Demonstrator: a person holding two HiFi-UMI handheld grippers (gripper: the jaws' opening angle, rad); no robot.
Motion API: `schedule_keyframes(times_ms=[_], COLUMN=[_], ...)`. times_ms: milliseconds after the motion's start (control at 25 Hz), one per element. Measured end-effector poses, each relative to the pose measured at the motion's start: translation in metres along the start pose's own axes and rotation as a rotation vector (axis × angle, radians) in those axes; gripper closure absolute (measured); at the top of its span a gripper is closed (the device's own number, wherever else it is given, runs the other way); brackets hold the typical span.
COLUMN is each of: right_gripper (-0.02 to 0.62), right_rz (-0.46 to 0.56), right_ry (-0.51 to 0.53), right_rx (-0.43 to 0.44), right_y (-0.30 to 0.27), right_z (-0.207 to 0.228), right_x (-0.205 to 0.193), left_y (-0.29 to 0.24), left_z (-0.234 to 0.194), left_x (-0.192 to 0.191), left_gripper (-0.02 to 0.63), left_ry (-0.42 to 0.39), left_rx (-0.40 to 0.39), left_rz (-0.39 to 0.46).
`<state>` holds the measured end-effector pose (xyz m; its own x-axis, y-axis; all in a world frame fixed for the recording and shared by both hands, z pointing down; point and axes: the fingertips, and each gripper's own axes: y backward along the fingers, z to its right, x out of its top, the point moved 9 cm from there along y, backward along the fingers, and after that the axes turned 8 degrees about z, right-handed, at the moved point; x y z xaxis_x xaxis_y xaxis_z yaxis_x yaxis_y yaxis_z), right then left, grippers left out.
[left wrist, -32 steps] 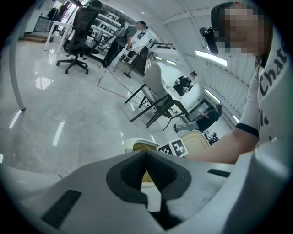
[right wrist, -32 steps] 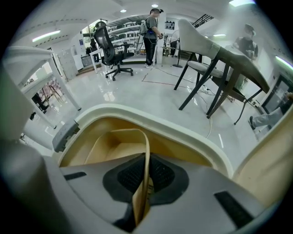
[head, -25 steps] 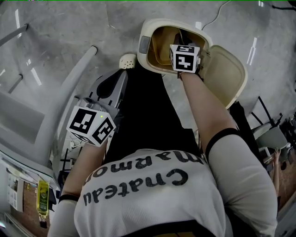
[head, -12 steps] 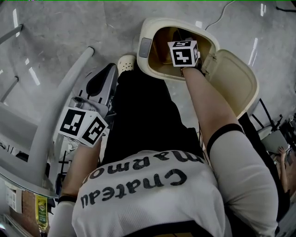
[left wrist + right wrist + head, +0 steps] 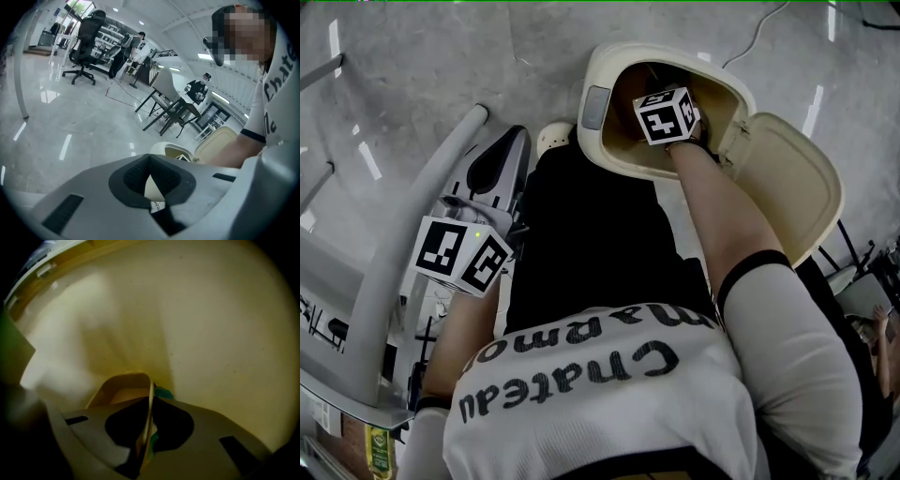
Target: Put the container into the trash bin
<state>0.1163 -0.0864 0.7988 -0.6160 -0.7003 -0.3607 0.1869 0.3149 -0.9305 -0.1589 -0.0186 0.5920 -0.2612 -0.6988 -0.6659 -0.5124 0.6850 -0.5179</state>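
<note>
Right gripper [image 5: 149,431], jaws clamped on the tan container's [image 5: 121,386] rim, holds it deep inside the lid-up trash bin [image 5: 623,54], presumably for release; left gripper [image 5: 150,180], jaws together, empty, hangs aside.

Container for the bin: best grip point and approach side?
Pinch the container's thin side wall at the rim, one jaw inside and one outside, entering from its open side. The right hand-held gripper grips it so inside the trash bin.

The trash bin [image 5: 787,187] is smooth cream plastic. The floor [image 5: 422,56] is shiny. The thin container [image 5: 123,386] looks smooth and dull.
</note>
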Motion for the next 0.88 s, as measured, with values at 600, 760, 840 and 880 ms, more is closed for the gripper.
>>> schedule_keyframes(times_ms=[600,760,840,880], right_gripper=[0.56,0.561,0.561,0.561], right_rz=[0.025,0.157,0.215,0.24], right_ry=[-0.045,-0.073,-0.099,-0.114], right_rx=[0.019,-0.009,0.009,0.023], right_y=[0.035,0.067,0.082,0.089], right_z=[0.001,0.003,0.004,0.003], right_x=[0.012,0.035,0.051,0.059], left_y=[0.033,0.055,0.063,0.067], left_z=[0.028,0.049,0.059,0.064], left_x=[0.006,0.015,0.022,0.026], left_gripper=[0.583,0.583,0.583,0.583], left_ry=[0.066,0.086,0.085,0.082], left_rx=[0.037,0.044,0.045,0.045], left_rz=[-0.016,-0.028,-0.023,-0.017])
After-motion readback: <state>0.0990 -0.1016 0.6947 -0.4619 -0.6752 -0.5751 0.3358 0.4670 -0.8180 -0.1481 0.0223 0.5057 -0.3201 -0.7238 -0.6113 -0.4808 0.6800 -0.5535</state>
